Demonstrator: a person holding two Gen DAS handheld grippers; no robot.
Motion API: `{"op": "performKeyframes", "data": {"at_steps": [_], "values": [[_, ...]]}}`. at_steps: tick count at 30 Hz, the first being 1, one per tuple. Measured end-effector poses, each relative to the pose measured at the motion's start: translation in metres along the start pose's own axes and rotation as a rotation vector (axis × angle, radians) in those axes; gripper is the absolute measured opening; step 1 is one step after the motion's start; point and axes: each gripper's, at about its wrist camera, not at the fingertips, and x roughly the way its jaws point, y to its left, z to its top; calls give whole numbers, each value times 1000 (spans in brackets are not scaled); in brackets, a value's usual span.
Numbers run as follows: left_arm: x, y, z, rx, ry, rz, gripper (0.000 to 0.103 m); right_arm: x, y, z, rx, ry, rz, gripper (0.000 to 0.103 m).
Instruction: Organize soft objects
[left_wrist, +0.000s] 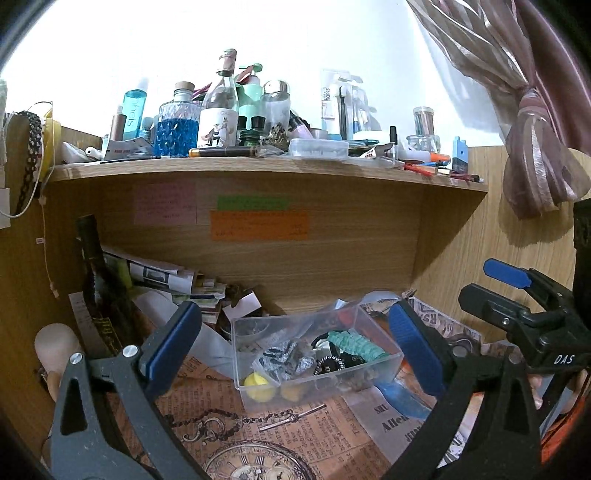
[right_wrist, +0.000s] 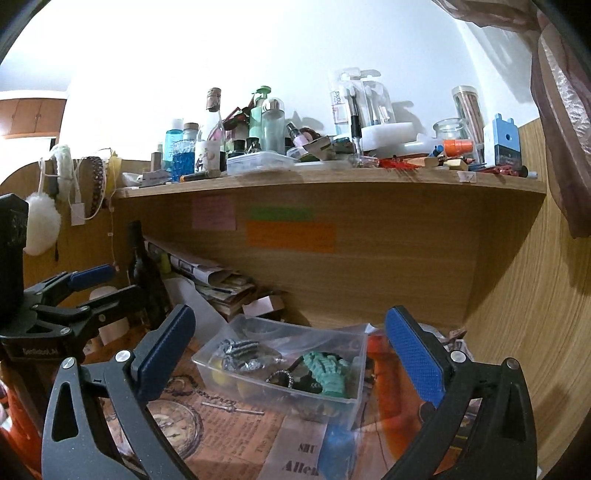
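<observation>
Hovering with its blue-padded jaws spread wide and holding nothing, the left gripper (left_wrist: 291, 350) frames a clear plastic box (left_wrist: 384, 363) that sits on a desk mat printed like old newspaper (left_wrist: 236, 410). The right gripper (right_wrist: 291, 354) is likewise spread and empty, with the same box (right_wrist: 347, 400) between its jaws in its own view. Each gripper also shows at the edge of the other's camera, cut off by the frame.

Inside the box lies a mint-green knitted piece (left_wrist: 356, 343), soft-looking, beside a dark beaded band (left_wrist: 330, 363) and a black-and-silver striped bundle (left_wrist: 286, 356). Two yellow rounded things (left_wrist: 256, 382) press against the box's near wall, blurred through the plastic, so what they are cannot be told. More items lie deeper in the box, too tangled to name.

Beyond the box, a dark bottle (left_wrist: 99, 280) stands at the left near rolled papers (left_wrist: 162, 277). Pink, green and orange sticky notes (left_wrist: 258, 226) are stuck on the wooden back panel; their writing is too faint to read. Above, a wooden shelf (left_wrist: 258, 171) carries crowded bottles, jars and pens. A white fluffy puff (right_wrist: 42, 225) hangs at the far left in the right wrist view. A pinkish curtain (left_wrist: 535, 122) hangs at the right, partly cut off.
</observation>
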Motion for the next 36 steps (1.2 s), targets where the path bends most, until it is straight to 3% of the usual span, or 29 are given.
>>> {"op": "performKeyframes", "data": {"at_steps": [36], "values": [[1,0,-2,11,-4,-3,103,3,4,-3,9,17,6,103]]}}
